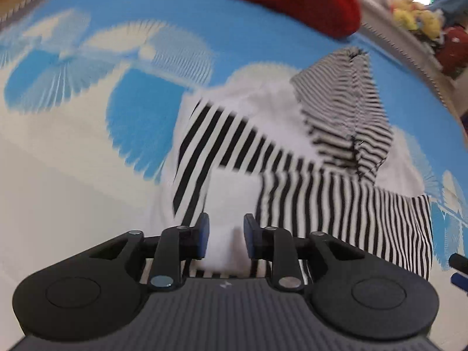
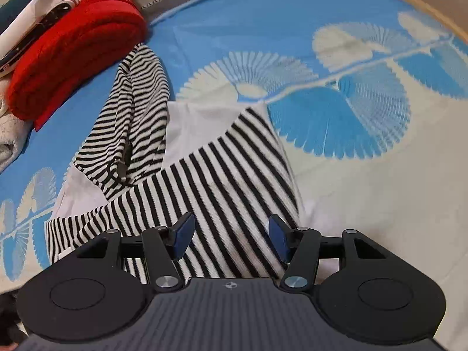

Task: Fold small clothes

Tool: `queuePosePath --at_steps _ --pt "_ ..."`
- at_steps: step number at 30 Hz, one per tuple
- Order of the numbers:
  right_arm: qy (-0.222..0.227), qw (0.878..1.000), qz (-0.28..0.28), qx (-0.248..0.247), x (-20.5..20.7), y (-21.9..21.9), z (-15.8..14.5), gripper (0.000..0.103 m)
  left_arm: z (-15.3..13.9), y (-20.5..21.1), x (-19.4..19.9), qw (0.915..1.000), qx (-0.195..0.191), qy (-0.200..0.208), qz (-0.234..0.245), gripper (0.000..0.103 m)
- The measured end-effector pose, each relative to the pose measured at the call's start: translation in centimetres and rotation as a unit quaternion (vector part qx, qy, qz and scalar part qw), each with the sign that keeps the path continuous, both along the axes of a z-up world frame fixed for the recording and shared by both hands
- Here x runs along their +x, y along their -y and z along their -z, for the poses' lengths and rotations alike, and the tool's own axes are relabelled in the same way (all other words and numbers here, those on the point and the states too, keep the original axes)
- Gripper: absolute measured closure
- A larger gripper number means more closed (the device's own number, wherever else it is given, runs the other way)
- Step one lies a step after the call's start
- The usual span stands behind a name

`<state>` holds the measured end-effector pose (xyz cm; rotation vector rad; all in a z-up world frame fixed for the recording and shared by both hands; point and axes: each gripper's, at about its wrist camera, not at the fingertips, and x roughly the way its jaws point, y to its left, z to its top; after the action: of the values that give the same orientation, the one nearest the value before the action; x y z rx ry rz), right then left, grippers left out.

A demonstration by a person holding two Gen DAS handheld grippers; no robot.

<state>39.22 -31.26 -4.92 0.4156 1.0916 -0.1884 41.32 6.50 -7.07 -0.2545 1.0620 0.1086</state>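
Blue-padded and standing apart, my left claw [image 1: 226,235] hangs over the white panel of a small black-and-white striped top [image 1: 307,181]; nothing is between its pads, and the blur in that view hides whether they brush the cloth. My right claw [image 2: 231,238] stands wider apart, also gripping nothing, poised over a striped sleeve [image 2: 234,175] that crosses the body of the garment on a slant.

Beyond the claws, the top lies on a bed, on a blue sheet [image 2: 292,23] printed with pale fan-shaped leaves. Its finer-striped hood [image 2: 137,108] is bunched and twisted at the far end, not laid flat. A folded red garment [image 2: 79,49] sits near the hood on a heap of other clothes at the sheet's far edge.

By my reading, the sleeve fold is laid and both claws are free, so the fold is partway done. The next move, as I judge it, calls for dealing with the hood: pinching its rumpled edge, smoothing it down over the body, then taking the hem with both claws to double the top over without dragging the sleeve askew.
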Motion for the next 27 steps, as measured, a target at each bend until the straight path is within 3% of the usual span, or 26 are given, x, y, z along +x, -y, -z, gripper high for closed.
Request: queuePosePath --at_steps 4,6,12,18,27 --pt "0.019 0.999 -0.022 -0.040 0.0 -0.1 -0.9 0.045 -1.2 1.8 0.0 0.9986 0.022 0.038 0.030 0.059" --pt "0.026 0.997 -0.035 -0.061 -0.1 -0.2 -1.2 0.045 -2.1 2.5 -0.3 0.9968 0.030 0.062 0.042 0.047" --pt "0.035 0.992 -0.072 -0.095 -0.4 -0.6 -1.9 0.044 -3.8 4.9 -0.9 0.9857 0.078 0.133 0.068 0.028" --pt "0.033 0.992 -0.079 -0.090 -1.0 0.0 -2.1 0.044 -4.6 5.7 -0.9 0.9820 0.081 0.159 0.063 0.022" --pt "0.026 0.991 -0.086 -0.099 -1.5 1.0 -2.2 0.044 -4.3 6.4 -0.5 0.9812 0.096 0.157 0.058 0.025"
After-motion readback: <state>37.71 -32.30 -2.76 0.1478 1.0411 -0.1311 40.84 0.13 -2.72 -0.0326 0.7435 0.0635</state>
